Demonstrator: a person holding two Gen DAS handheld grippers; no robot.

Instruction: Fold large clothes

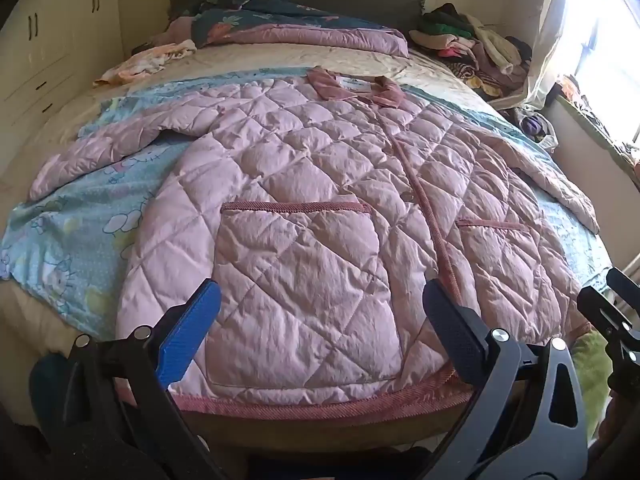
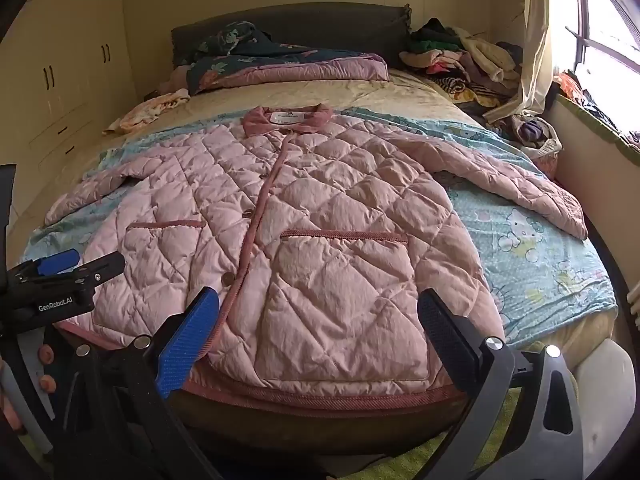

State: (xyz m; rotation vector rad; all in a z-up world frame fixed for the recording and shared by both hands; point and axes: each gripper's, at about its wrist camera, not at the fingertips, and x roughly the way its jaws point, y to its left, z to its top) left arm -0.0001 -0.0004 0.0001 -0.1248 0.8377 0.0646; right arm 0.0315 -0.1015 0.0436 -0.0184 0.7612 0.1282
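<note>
A large pink quilted jacket [image 1: 312,184] [image 2: 304,216] lies spread flat, front up, on a light blue cartoon sheet [image 1: 80,232] [image 2: 540,256] on the bed. Its collar points to the headboard, both sleeves are spread out, and the hem hangs at the bed's near edge. My left gripper [image 1: 320,312] hovers open over the hem by the left pocket, nothing between its fingers. My right gripper [image 2: 320,320] stands open over the hem below the right pocket, also holding nothing. The left gripper [image 2: 60,280] shows at the left edge of the right wrist view.
Folded quilts [image 1: 280,24] lie at the headboard. A heap of clothes [image 1: 472,44] [image 2: 460,60] fills the far right corner by the curtain and window. A small peach garment [image 1: 148,60] lies far left. White wardrobe doors [image 1: 48,40] line the left wall.
</note>
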